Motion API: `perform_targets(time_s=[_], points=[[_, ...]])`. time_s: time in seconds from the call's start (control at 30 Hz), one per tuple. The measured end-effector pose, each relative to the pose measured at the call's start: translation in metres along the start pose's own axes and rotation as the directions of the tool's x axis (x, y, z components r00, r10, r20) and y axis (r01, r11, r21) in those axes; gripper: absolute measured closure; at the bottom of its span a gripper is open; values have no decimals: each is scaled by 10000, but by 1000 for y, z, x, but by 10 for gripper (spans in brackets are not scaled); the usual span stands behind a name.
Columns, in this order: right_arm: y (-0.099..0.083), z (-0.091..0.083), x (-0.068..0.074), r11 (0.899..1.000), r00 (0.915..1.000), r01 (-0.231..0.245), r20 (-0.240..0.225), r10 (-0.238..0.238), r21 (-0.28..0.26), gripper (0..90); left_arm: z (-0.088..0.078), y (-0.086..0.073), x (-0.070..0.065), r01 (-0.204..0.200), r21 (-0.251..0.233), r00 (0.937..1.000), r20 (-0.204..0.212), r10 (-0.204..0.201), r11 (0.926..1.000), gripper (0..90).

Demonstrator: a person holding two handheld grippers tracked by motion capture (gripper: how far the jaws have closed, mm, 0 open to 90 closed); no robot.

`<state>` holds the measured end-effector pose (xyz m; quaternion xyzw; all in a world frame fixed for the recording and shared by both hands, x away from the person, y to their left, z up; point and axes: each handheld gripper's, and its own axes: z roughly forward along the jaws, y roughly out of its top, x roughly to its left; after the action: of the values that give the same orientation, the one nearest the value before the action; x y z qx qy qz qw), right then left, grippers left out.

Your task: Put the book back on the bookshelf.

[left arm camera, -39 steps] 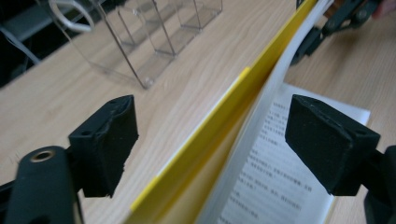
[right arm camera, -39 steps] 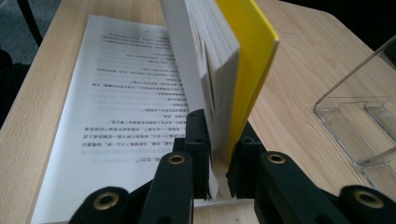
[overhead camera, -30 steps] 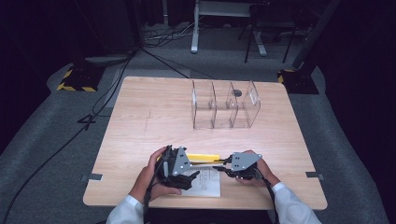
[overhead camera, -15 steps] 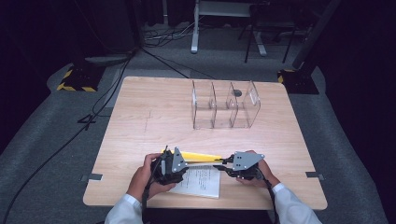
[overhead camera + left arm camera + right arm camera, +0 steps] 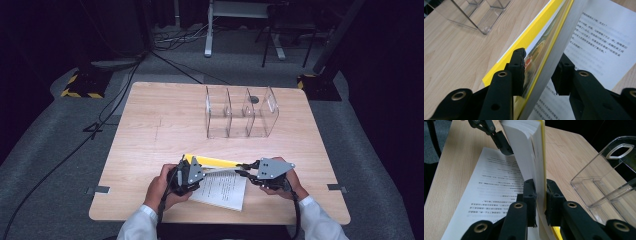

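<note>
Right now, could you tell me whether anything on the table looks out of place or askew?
The yellow book is tilted up on edge, held between the left gripper and right gripper, while a printed page lies flat beneath it. The clear organizer stands upright.
</note>
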<state>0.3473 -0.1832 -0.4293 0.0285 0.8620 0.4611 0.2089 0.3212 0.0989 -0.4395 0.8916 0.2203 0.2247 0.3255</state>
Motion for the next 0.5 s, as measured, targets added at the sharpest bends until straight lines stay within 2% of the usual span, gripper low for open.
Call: perform_targets(time_s=[0.17, 0.23, 0.4, 0.5], points=[[3, -2, 1, 9998, 9998, 168, 72, -169, 122, 809, 1, 4, -1, -1, -77, 9999, 119, 2, 10000, 668], [5, -3, 1, 9996, 9997, 232, 99, -233, 149, 809, 1, 7, -5, -259, -41, 9996, -83, 258, 9997, 680], [6, -4, 0, 9995, 9996, 211, 167, -214, 226, 808, 4, 11, -6, -207, 32, 9998, -70, 207, 9998, 679], [6, -6, -1, 9996, 9997, 173, 192, -177, 210, 795, 5, 11, -8, -415, -184, 9990, -174, 411, 9990, 707]])
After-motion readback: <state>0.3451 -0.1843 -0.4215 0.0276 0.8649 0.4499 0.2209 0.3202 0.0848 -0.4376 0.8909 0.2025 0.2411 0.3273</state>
